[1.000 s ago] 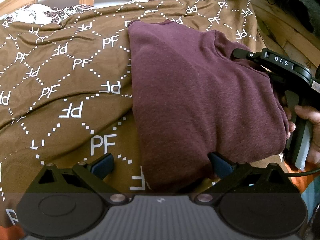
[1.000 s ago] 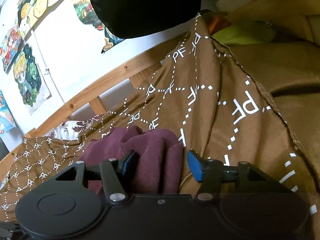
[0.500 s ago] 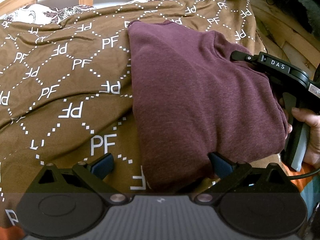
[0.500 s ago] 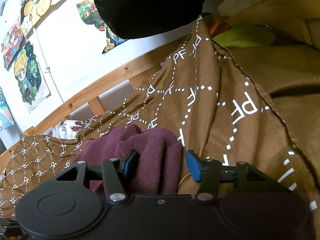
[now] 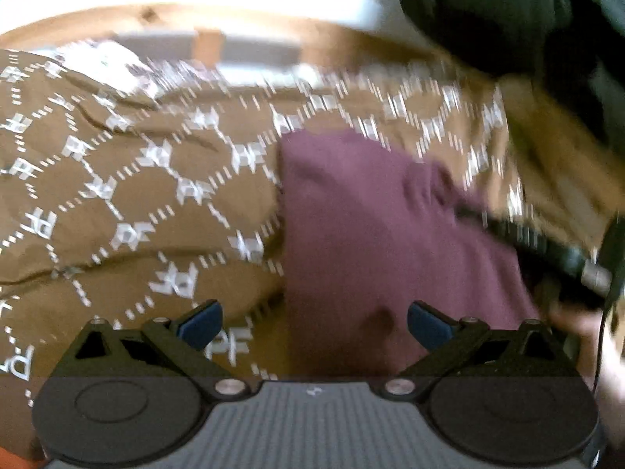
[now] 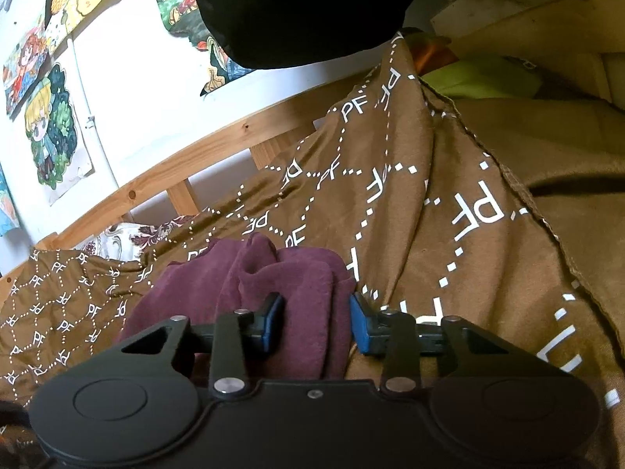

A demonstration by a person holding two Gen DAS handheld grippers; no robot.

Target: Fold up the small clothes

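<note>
A folded maroon garment (image 5: 375, 234) lies on the brown PF-patterned blanket (image 5: 136, 203). The left wrist view is motion-blurred. My left gripper (image 5: 314, 322) is open, raised above the garment's near edge, holding nothing. My right gripper (image 6: 316, 322) has its jaws partly closed around a bunched fold of the garment (image 6: 304, 297); the blue pads sit on either side of the cloth. In the left wrist view the right gripper (image 5: 547, 250) shows as a dark blurred shape at the garment's right edge.
A wooden bed rail (image 6: 203, 164) runs behind the blanket, under a white wall with cartoon posters (image 6: 50, 129). A floral pillow (image 6: 125, 234) lies at the far end. A dark sleeve (image 6: 297, 11) hangs overhead. A lime-green cloth (image 6: 488, 78) lies at the far right.
My left gripper has lifted up and back quickly, so the garment sits lower and farther in its view. My right gripper's jaws have narrowed on the bunched fold.
</note>
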